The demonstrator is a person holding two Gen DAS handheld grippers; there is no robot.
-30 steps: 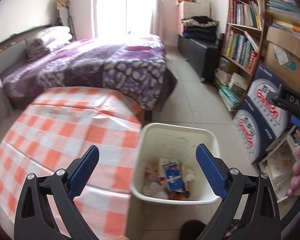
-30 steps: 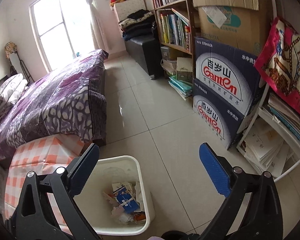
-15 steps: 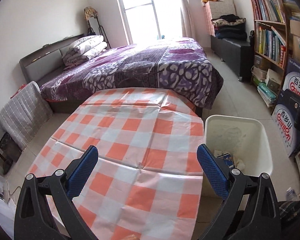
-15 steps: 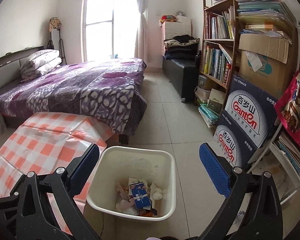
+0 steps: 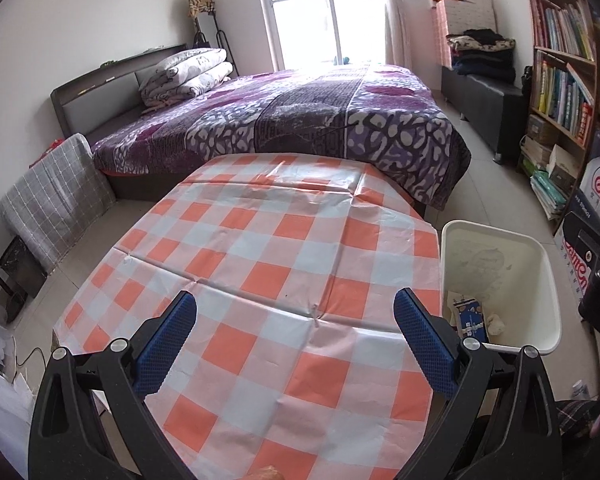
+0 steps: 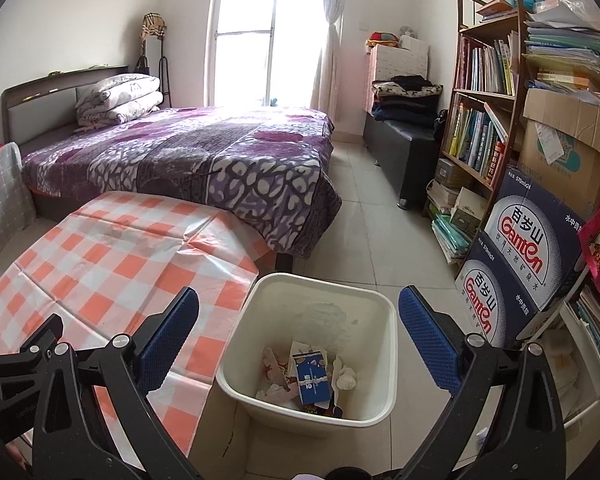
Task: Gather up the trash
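A white plastic bin (image 6: 372,308) stands on the floor right of the table; it holds a blue carton (image 6: 310,378) and crumpled paper scraps. The bin also shows in the left wrist view (image 5: 540,264). My left gripper (image 5: 296,332) is open and empty above the table with the orange-and-white checked cloth (image 5: 268,264). My right gripper (image 6: 300,334) is open and empty, hovering above the bin. No loose trash shows on the cloth.
A bed with a purple blanket (image 6: 204,152) stands behind the table. A bookshelf (image 6: 484,92) and stacked Ganten water boxes (image 6: 528,240) line the right wall. A dark bench with folded clothes (image 6: 404,120) stands beyond. Tiled floor runs between bed and shelf.
My left gripper has swung left from over the bin to over the checked table. My right gripper has swung left and tilted up, now centred over the bin. Both stay open.
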